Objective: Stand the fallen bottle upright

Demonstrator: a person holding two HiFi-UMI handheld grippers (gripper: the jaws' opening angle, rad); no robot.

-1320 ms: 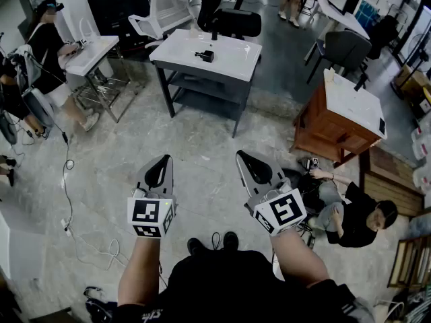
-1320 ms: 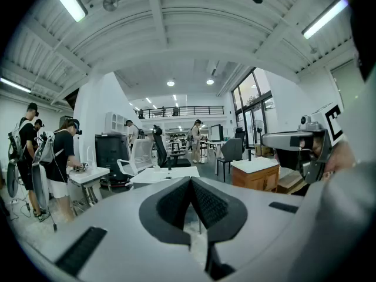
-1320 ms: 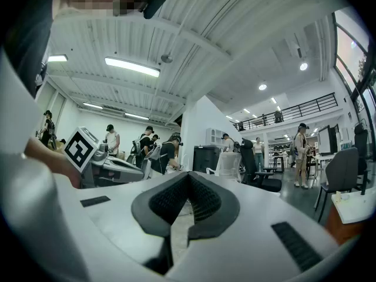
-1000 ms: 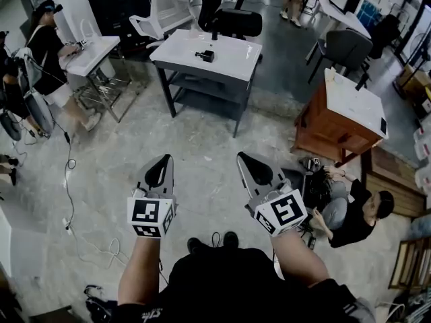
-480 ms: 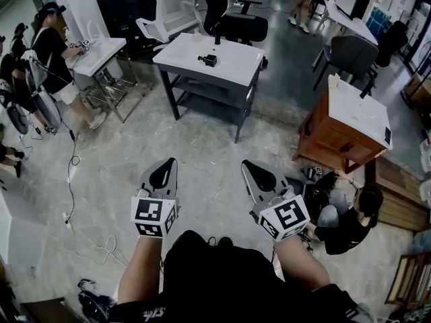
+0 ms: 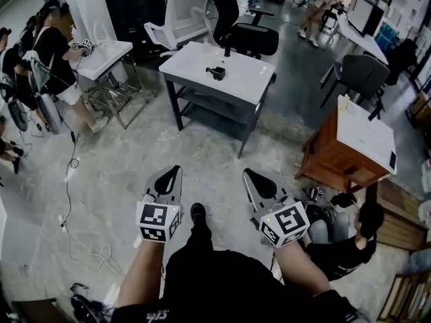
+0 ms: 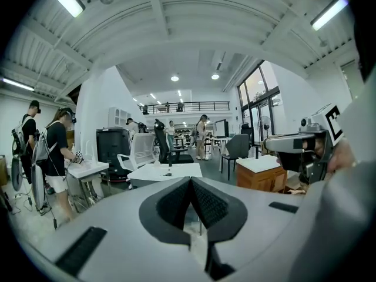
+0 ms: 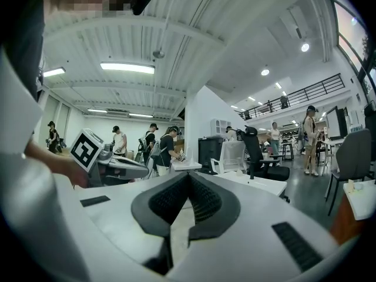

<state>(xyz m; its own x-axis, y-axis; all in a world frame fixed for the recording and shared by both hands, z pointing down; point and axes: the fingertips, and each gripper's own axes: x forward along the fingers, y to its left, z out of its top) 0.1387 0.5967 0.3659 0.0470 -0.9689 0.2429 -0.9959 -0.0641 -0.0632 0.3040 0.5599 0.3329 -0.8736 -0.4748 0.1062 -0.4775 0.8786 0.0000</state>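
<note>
Left gripper [image 6: 173,172] hangs over the floor [image 6: 121,167], jaws pressed together on nothing. Ahead, well apart from both grippers, a white table [image 6: 246,79] bears a small dark thing, likely the bottle [image 6: 216,72], too small to tell how it lies. Right gripper [image 6: 248,174], beside the left, is likewise closed and empty. A wooden desk [image 6: 340,157] stands far right

Head view: worn on the head, high up, tilted steeply down over left gripper [image 6: 176,171], right gripper [image 6: 247,174] and floor [image 6: 121,173]; table [image 6: 195,62] well ahead.
Left gripper view: low, near level, along its own jaws toward the table; right gripper at the right edge.
Right gripper view: likewise; left gripper at the left edge.
Shared by all three: table, black chair [image 6: 252,39].
</note>
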